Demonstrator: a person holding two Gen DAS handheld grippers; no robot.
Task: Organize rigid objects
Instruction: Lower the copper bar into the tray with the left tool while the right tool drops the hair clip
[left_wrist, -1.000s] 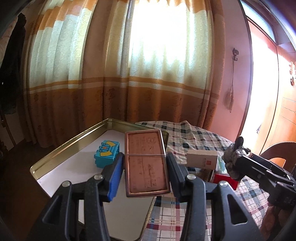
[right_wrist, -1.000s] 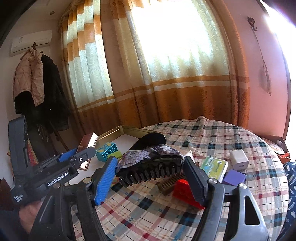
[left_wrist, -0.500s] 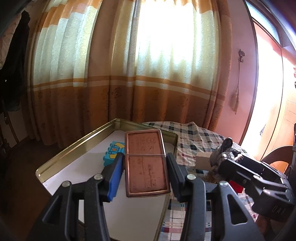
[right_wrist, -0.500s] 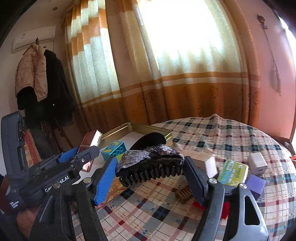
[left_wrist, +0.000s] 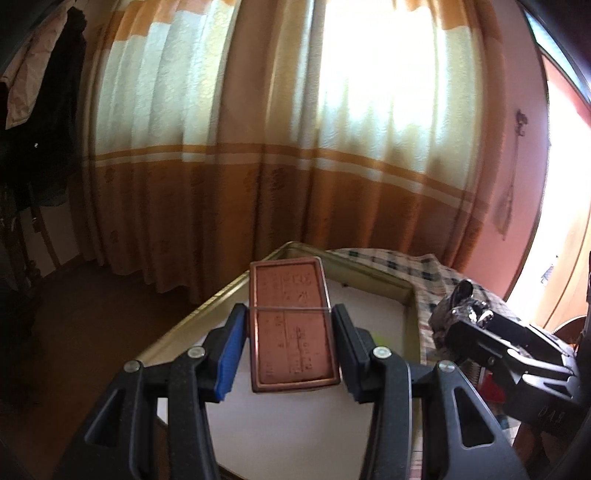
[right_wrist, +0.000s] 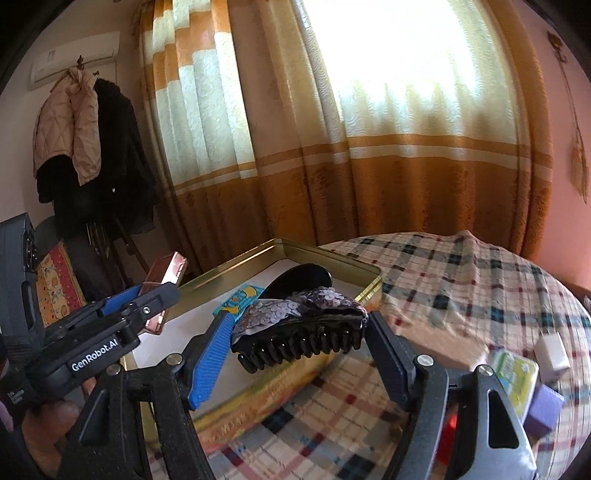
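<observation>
Step in hand: carrying two items to the gold tray. My left tool is clamped on a flat copper-coloured case, held above the tray's white floor near its left rim. My right tool is clamped on a dark sequinned hair claw, held over the tray's near wall. A blue toy block and a black oval item already lie inside. On the checked bench, a green pack, a white cube and a purple block remain outside.

Next move, as I judge it: lower each item onto bare floor clear of the block, then part the jaws.
</observation>
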